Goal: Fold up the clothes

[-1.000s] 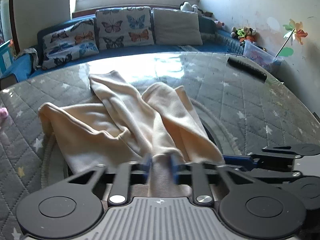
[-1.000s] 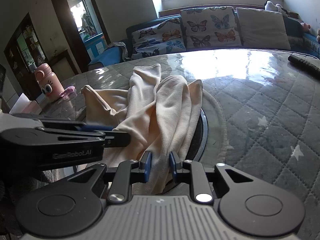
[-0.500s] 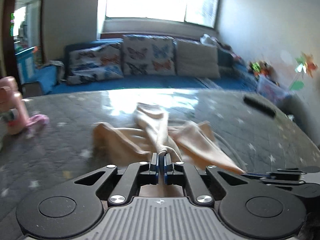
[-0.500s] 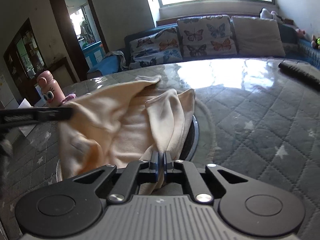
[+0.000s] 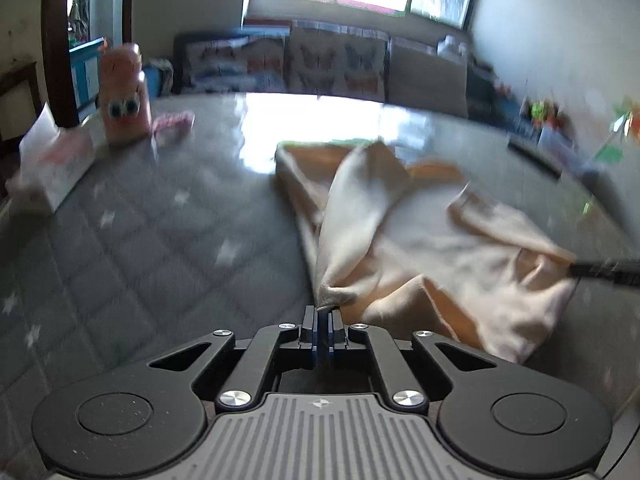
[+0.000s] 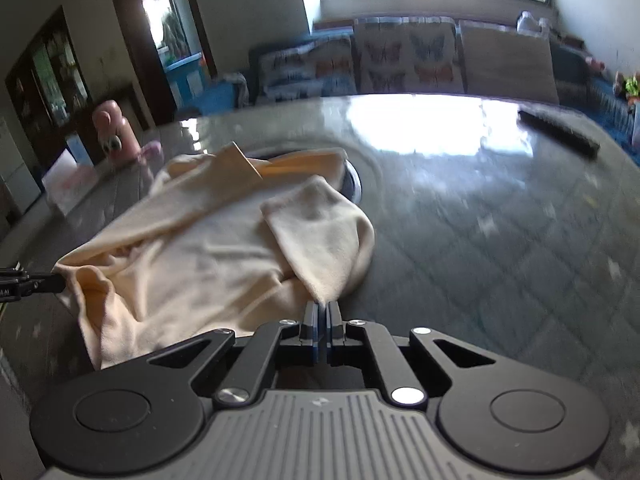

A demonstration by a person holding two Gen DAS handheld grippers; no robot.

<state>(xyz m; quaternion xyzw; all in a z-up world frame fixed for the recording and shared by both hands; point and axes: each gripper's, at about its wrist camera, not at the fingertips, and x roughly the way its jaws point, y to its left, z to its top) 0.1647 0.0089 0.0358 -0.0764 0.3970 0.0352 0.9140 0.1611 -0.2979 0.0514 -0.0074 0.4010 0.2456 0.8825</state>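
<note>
The left gripper (image 5: 322, 314) has its fingers pressed together on a bunched corner of the cream garment (image 5: 432, 240), the cloth rising straight out of the pinch and running ahead and to its right. The right gripper (image 6: 322, 308) is likewise closed on another edge of the same garment (image 6: 208, 256), with the fabric spreading ahead and to its left; each view shows the other gripper's dark tip at the far side of the cloth, so the piece is stretched loosely between the two. Most of the garment lies draped on the quilted grey table cover (image 5: 160, 240), partly over a dark round rim (image 6: 354, 188) ahead of the right gripper. It looks like light, soft knit: it sags, creases and folds over itself with no stiffness, so it should follow wherever the held corners go but will bunch if they come together unevenly. The glossy cover probably lets it slide rather than catch. Corners and hem edges seem the sensible places to hold, as now, since a pinch in the middle would only gather a lump. A folded flap (image 6: 316, 224) lies just ahead of the right gripper. Further ahead to the left gripper's left stand a pink cartoon-eyed bottle (image 5: 122, 92) and a white box (image 5: 56, 164), well apart from the cloth; a black remote (image 6: 558, 130) lies far ahead to the right gripper's right.
</note>
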